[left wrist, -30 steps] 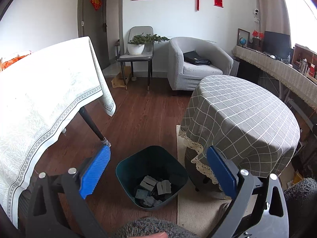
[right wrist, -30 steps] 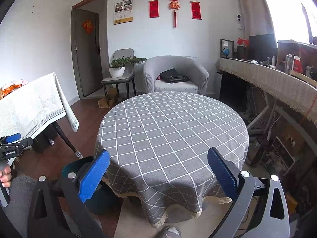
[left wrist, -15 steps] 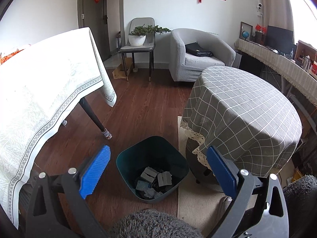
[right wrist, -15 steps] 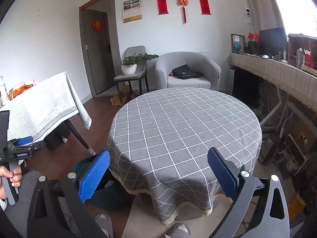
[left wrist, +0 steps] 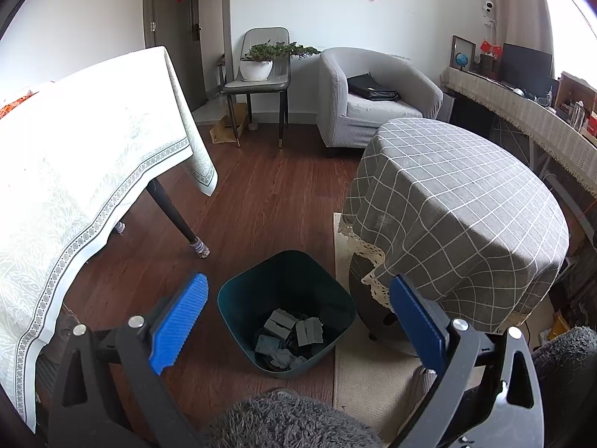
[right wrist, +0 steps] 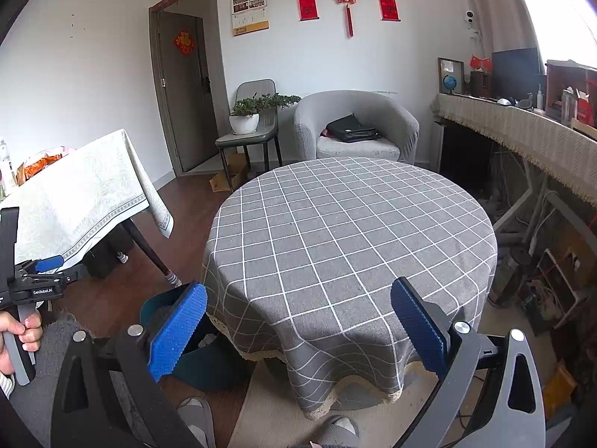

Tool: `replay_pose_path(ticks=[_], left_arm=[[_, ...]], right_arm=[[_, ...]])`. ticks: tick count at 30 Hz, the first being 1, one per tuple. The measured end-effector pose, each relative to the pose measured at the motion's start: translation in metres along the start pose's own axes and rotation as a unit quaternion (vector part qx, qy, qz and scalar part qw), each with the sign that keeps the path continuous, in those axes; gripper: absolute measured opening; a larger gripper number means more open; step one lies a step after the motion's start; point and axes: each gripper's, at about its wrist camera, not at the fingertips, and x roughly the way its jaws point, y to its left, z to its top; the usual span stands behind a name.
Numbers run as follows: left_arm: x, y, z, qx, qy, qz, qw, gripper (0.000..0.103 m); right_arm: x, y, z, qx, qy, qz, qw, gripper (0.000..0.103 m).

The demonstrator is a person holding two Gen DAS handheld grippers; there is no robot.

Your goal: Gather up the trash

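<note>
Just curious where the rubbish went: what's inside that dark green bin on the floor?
The bin holds several grey foam-like blocks piled at the bottom, some grooved. Whatever lies beneath that pile is covered. Both claws are open and hold nothing.

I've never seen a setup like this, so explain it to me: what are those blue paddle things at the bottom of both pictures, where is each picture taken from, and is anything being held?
There is no robot here. A person carries a hand-held gripper in each hand, each with a camera looking forward along its two blue fingers. The left hand-held gripper looks down at a dark green bin on the wooden floor, with grey scraps inside. The right hand-held gripper looks over the round table, whose checked cloth has nothing on it. At the left edge of that view, the person's hand shows, gripping the other tool's handle. Both grippers are open and hold nothing.
</note>
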Motion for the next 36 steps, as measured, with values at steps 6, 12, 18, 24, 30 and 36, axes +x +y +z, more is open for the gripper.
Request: replay_pose_path(ticks=[6, 12, 18, 24, 30, 36], left_arm=[[0.0005, 0.0009, 0.0002, 0.001, -0.001, 0.000, 1.0000, 0.099], [0.0005, 0.0014, 0.0003, 0.001, -0.001, 0.000, 1.0000, 0.099], [0.0004, 0.0012, 0.0003, 0.001, -0.001, 0.001, 1.0000, 0.099], [0.0003, 0.0013, 0.0002, 0.001, -0.001, 0.001, 1.0000, 0.099], [0.0003, 0.0013, -0.0001, 0.003, -0.001, 0.002, 1.0000, 0.099], [0.0001, 0.0010, -0.0001, 0.003, -0.001, 0.001, 1.0000, 0.099]], right_arm=[[0.0004, -0.0008, -0.0001, 0.001, 0.001, 0.001, 1.000, 0.100], [0.0013, -0.0003, -0.0007, 0.001, 0.003, 0.001, 1.000, 0.100], [0.0018, -0.0007, -0.0016, 0.001, 0.004, 0.001, 1.000, 0.100], [0.0021, -0.0007, -0.0013, 0.001, 0.005, 0.001, 1.000, 0.100], [0.0020, -0.0010, -0.0013, 0.001, 0.005, 0.002, 1.000, 0.100], [0.0022, -0.0011, -0.0012, 0.001, 0.006, 0.002, 1.000, 0.100]])
